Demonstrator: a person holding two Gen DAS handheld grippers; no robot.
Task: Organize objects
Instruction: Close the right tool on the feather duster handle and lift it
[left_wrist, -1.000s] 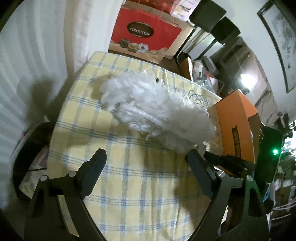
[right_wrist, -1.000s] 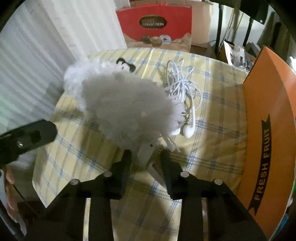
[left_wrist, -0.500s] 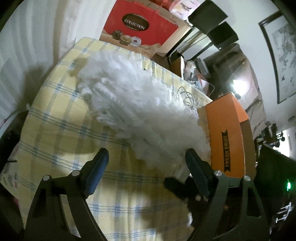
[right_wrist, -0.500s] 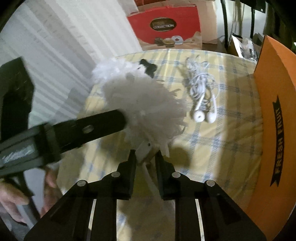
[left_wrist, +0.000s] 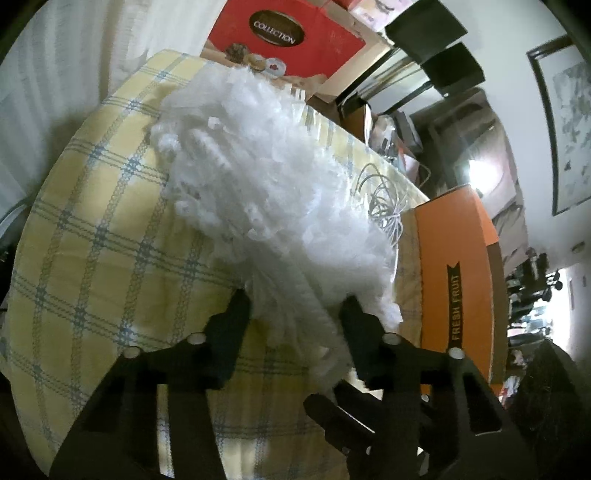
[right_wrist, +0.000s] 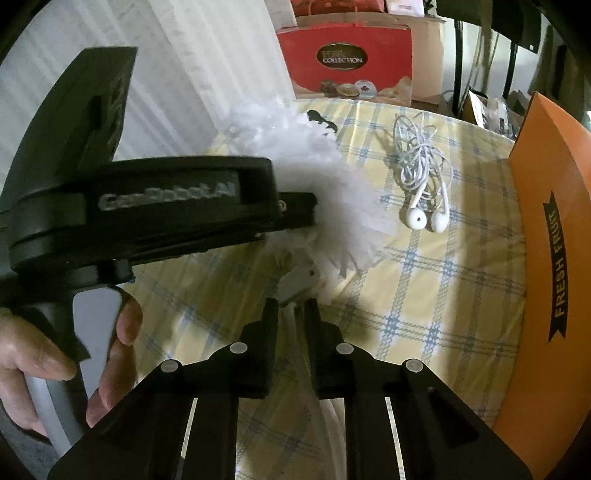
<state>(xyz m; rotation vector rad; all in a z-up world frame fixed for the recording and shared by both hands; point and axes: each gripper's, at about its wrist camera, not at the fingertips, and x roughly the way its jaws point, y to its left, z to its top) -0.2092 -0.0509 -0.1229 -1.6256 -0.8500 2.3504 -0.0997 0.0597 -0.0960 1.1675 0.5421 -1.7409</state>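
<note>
Earphones (right_wrist: 424, 181) on checked tablecloth (right_wrist: 424, 295)

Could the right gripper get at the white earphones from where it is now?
Probably not yet: the right gripper is shut on the white duster. The earphones lie uncovered on the checked tablecloth, beside the orange box.

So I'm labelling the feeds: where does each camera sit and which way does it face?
Left wrist: on the left gripper, looking along its fingers at the duster.
Right wrist: on the right gripper, facing the duster's handle, earphones, the left hand.
Shared: duster, tablecloth, orange box.
</note>
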